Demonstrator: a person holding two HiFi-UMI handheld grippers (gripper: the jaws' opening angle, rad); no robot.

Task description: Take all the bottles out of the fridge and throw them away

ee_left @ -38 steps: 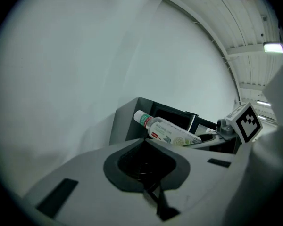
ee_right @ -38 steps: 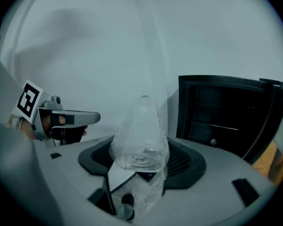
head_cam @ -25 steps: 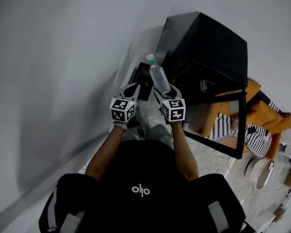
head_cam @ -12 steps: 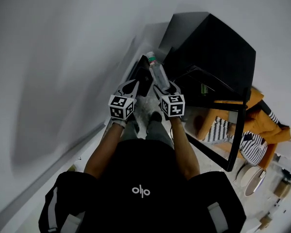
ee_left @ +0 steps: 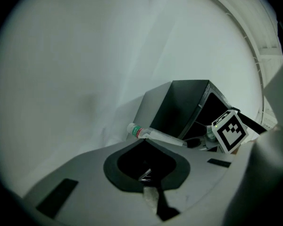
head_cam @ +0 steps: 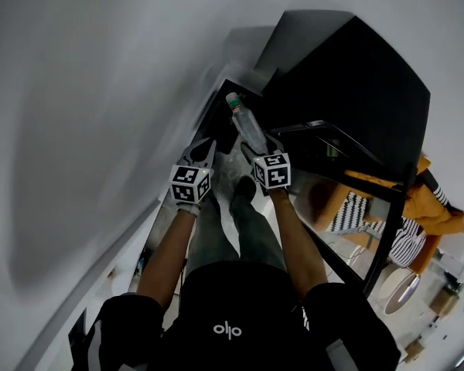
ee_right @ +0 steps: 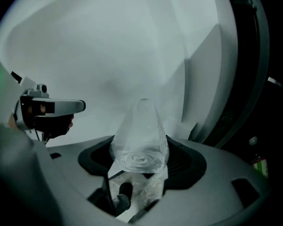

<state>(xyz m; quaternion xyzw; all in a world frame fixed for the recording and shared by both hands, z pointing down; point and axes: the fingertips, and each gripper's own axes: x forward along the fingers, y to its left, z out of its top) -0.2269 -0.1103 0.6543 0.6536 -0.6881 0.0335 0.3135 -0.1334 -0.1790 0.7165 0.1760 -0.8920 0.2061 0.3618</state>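
Observation:
A clear plastic bottle point(head_cam: 250, 128) with a green-and-white cap sticks out forward from my right gripper point(head_cam: 257, 144), which is shut on its lower body. In the right gripper view the bottle point(ee_right: 140, 138) fills the gap between the jaws, base toward the camera. My left gripper point(head_cam: 203, 148) hangs just left of it, jaws together and empty. The left gripper view shows the bottle point(ee_left: 155, 135) lying across just beyond the tips of that gripper point(ee_left: 144, 141). The black fridge point(head_cam: 356, 76) stands at right with its door point(head_cam: 388, 207) swung open. A small green-labelled bottle point(head_cam: 333, 149) sits inside.
A dark bin-like shape point(head_cam: 226, 127) sits in the narrow gap between the white wall point(head_cam: 85, 114) and the fridge, under the gripper tips. Orange and striped fabric point(head_cam: 429, 199) lies behind the open door. The person's legs and shoes point(head_cam: 243, 188) are below the grippers.
Both grippers have sunk lower and further into the gap between wall and fridge, the right one still carrying the bottle. The person has bent forward, so the fridge looms larger.

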